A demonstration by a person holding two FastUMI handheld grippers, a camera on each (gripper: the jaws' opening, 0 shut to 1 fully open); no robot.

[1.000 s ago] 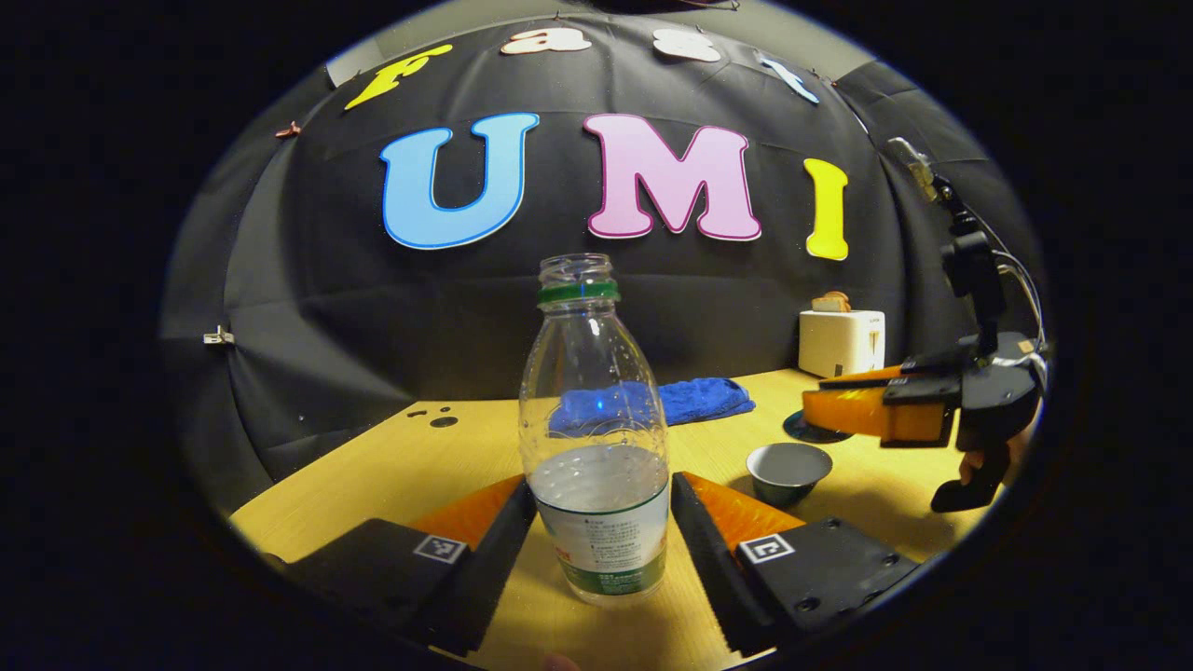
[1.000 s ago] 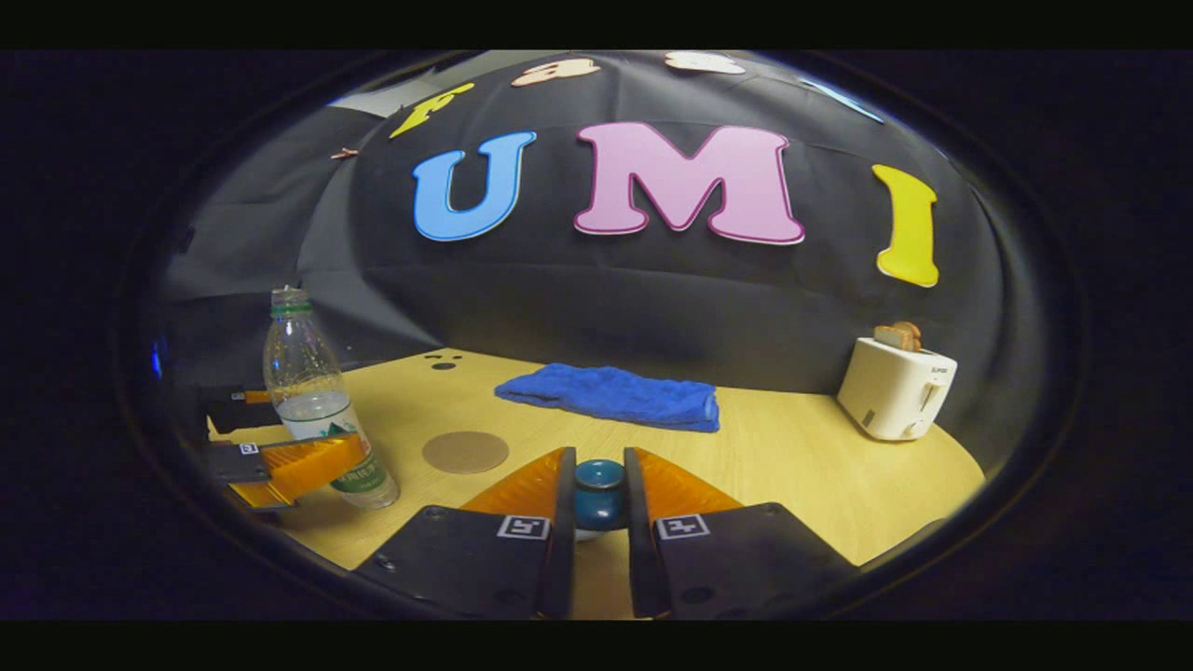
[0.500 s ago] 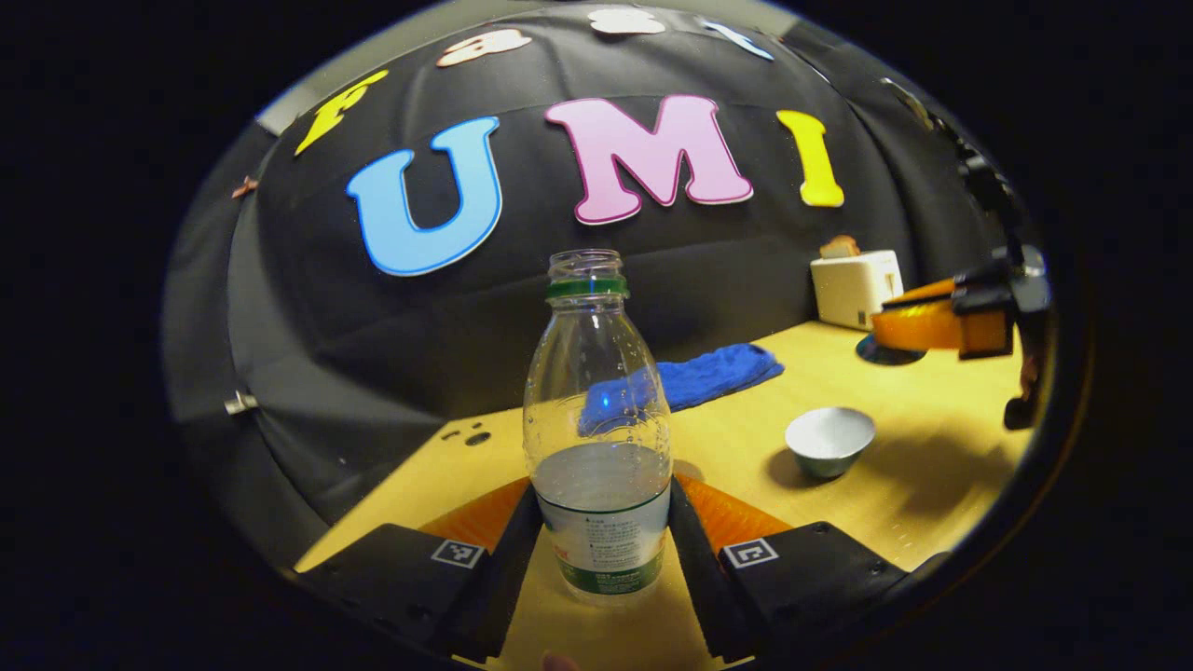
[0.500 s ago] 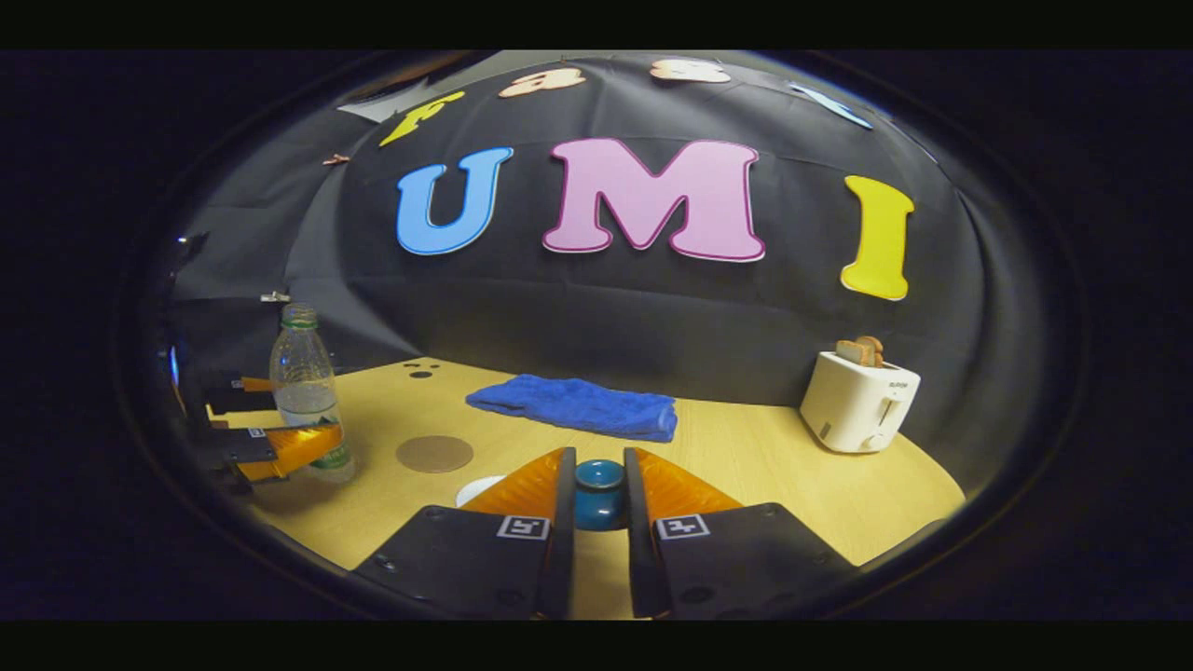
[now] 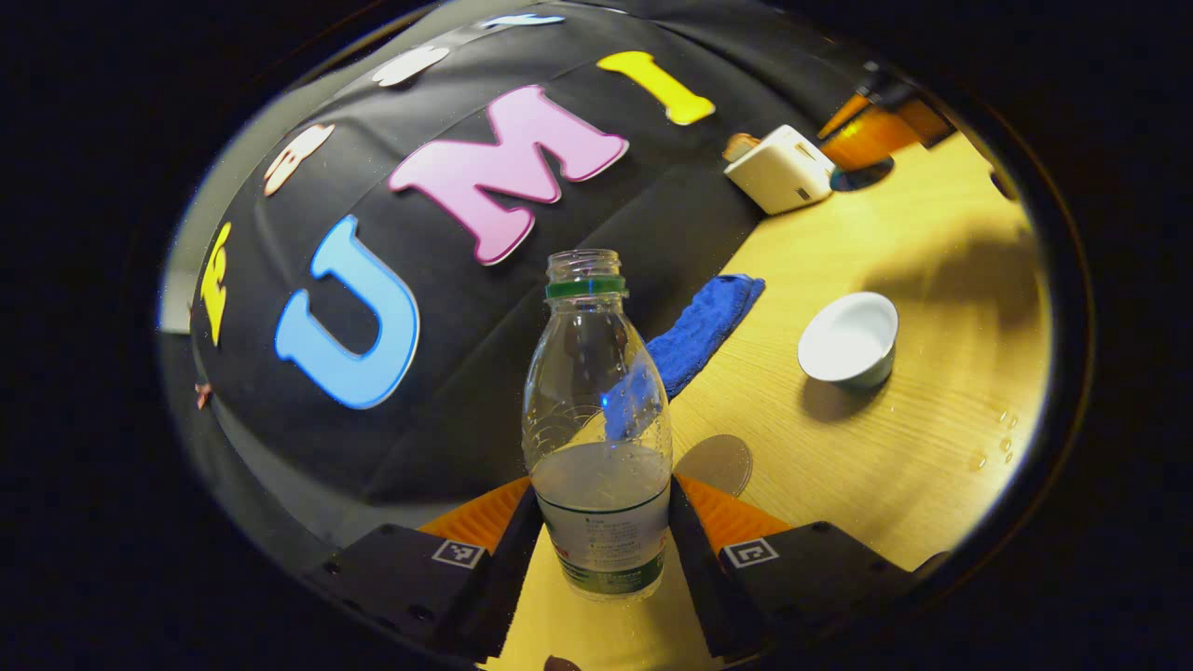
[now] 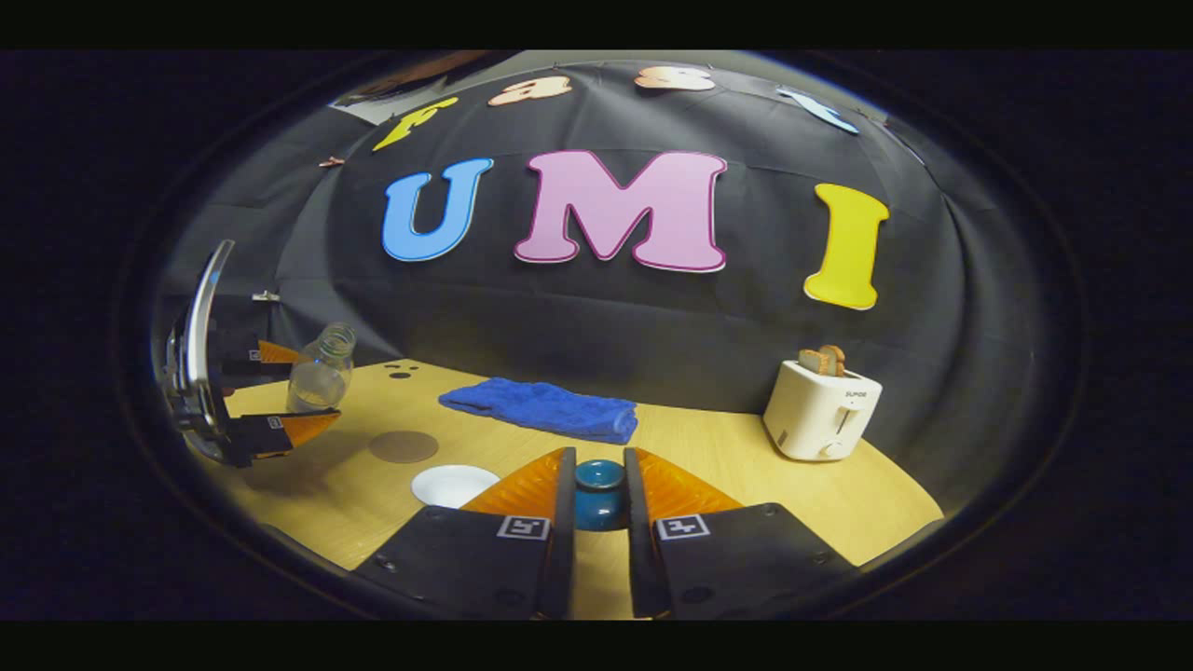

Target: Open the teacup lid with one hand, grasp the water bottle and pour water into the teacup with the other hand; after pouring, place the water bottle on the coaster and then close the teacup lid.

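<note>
My left gripper [image 5: 604, 499] is shut on the lower body of a clear, uncapped water bottle [image 5: 596, 419], about a third full. In the right gripper view the bottle [image 6: 320, 375] is off the table and leans toward the teacup, held by the left gripper [image 6: 291, 391]. The white teacup [image 5: 848, 340] stands open on the wooden table, also seen as the teacup [image 6: 454, 485]. A round brown coaster [image 5: 713, 463] lies between bottle and cup. My right gripper [image 6: 598, 511] is shut on the teal knob of the teacup lid [image 6: 598, 492], held above the table.
A blue cloth [image 6: 541, 410] lies at the back of the table. A white toaster [image 6: 820, 410] with toast stands at the back right. A few water drops [image 5: 999, 447] sit on the table [image 5: 932, 447] near its front edge.
The left gripper has lifted the bottle and tilted it toward the teacup. The right gripper has drawn back with the lid, so the cup now shows beside its fingers.
</note>
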